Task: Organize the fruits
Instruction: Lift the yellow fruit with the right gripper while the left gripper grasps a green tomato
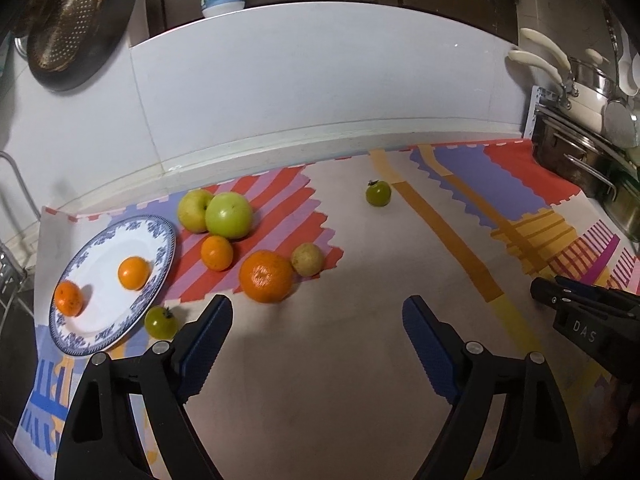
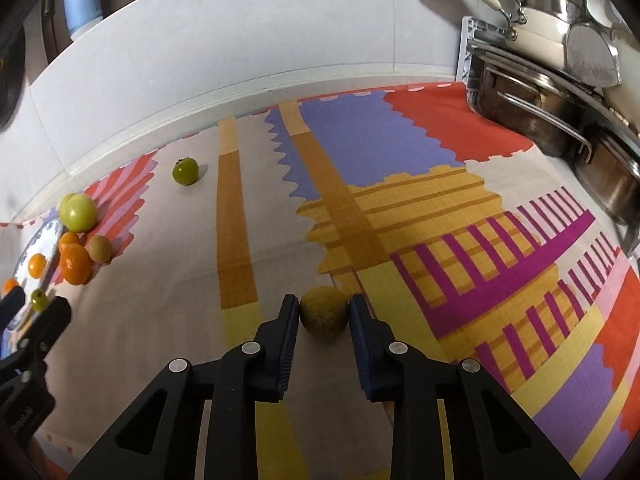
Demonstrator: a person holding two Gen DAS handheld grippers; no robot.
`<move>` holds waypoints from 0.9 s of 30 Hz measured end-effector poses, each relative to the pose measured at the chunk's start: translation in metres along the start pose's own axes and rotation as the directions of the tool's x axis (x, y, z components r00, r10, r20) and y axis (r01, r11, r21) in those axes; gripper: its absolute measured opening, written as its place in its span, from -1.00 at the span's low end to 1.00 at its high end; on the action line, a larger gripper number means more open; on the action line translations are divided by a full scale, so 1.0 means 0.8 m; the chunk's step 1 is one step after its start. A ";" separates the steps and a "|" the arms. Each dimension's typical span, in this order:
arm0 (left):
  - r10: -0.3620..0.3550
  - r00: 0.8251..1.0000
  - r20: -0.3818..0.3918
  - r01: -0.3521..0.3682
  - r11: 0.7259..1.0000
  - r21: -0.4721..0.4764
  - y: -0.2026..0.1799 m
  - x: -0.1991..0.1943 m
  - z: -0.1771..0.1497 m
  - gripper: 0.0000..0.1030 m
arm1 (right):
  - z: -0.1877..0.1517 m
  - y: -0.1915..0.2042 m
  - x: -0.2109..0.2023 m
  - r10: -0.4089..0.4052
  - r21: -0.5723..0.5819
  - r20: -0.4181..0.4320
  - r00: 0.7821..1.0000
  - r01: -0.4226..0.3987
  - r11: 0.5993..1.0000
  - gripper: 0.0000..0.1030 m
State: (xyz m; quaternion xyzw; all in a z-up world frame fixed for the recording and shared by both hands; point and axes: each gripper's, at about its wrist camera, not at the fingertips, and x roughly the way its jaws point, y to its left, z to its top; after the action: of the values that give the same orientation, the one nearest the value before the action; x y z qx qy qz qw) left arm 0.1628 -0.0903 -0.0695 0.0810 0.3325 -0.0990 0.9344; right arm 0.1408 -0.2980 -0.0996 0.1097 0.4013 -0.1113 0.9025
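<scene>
Right claw (image 2: 324, 314) is closing around a yellowish-brown round fruit (image 2: 324, 314) sitting on the patterned cloth (image 2: 440, 216) over the worktop, both pads appearing to touch its sides, though whether it is lifted cannot be told. Left claw (image 1: 316, 344) is hanging released and empty at the near left, its fingers spread wide above bare cloth. Just beyond it, a large orange (image 1: 266, 276), a small orange (image 1: 216, 253), a brownish fruit (image 1: 307, 259) and two green apples (image 1: 229, 216) are clustering beside a blue-rimmed plate (image 1: 160, 248) carrying two small oranges (image 1: 134, 273); one green tomato (image 1: 161, 322) is lying against the plate's near rim, another (image 1: 378, 193) sitting well apart at the far side. Being round and gripped only at its sides, the held fruit could slip or roll free during carrying. It has no clear long axis; its stem end is not visible.
</scene>
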 end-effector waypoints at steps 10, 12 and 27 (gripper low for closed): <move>-0.106 0.993 0.050 0.100 0.989 0.106 -0.022 0.042 0.056 0.54 | 0.047 0.028 -0.012 0.068 -0.077 0.040 0.997 -0.065 0.995 -0.47; -0.099 0.994 0.040 0.094 0.990 0.107 -0.026 0.059 0.066 0.41 | 0.059 0.033 -0.005 0.077 -0.086 0.049 0.996 -0.073 0.994 -0.47; -0.159 0.979 -0.130 0.156 0.987 -0.033 -0.048 0.173 0.110 0.00 | 0.111 0.042 0.066 0.077 -0.094 0.040 0.996 -0.073 0.993 -0.47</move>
State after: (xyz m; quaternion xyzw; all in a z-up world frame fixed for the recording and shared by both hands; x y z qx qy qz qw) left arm 0.3119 -0.1648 -0.0932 0.0502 0.3999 -0.1633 0.9005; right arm 0.2473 -0.2973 -0.0777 0.0805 0.3820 -0.0609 0.9186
